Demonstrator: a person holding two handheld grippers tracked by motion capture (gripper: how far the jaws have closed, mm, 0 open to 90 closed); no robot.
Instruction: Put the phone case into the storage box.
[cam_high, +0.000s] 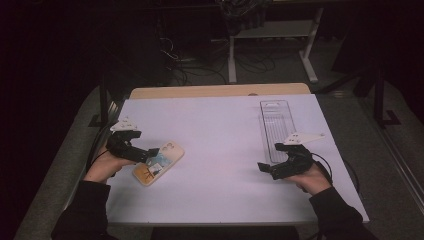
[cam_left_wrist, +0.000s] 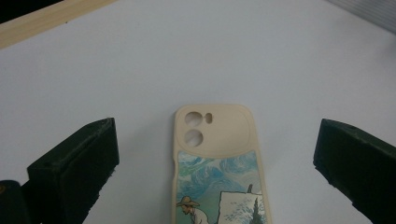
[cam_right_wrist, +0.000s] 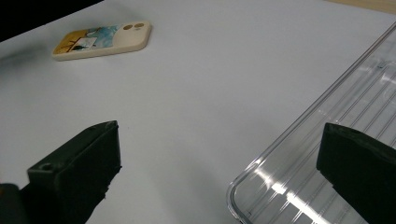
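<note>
1. The phone case (cam_high: 159, 163) lay flat on the white table (cam_high: 220, 150), toward the person's left and near the front edge, turned at a slant in the high view.
2. Its body was cream-coloured with rounded corners, and its camera end had a plain raised panel with two round cut-outs and one small slot.
3. Below that panel the phone case (cam_left_wrist: 217, 163) carried a painted picture: blue-green swirls, a figure in a straw hat and a white canvas with a dark tree on it. The far end of the print showed orange-yellow in the right gripper view (cam_right_wrist: 100, 39).
4. The left gripper (cam_high: 150, 152) hovered right at the case's near end, its jaws spread wide. In the left gripper view (cam_left_wrist: 215, 158) the case sat between the two black jaws, apart from both, so nothing was grasped.
5. The right gripper (cam_high: 265, 167) was well apart from the case, on the person's right side of the table, also released, with its jaws standing wide and nothing between them but bare table and a tray corner (cam_right_wrist: 219, 158).
6. A long clear plastic tray (cam_high: 276, 125) lay on the table's right half, running away from the person; its near end was just beside the right gripper.
7. The tray (cam_right_wrist: 327, 140) had a ribbed floor and a low rounded rim, and held nothing.
</note>
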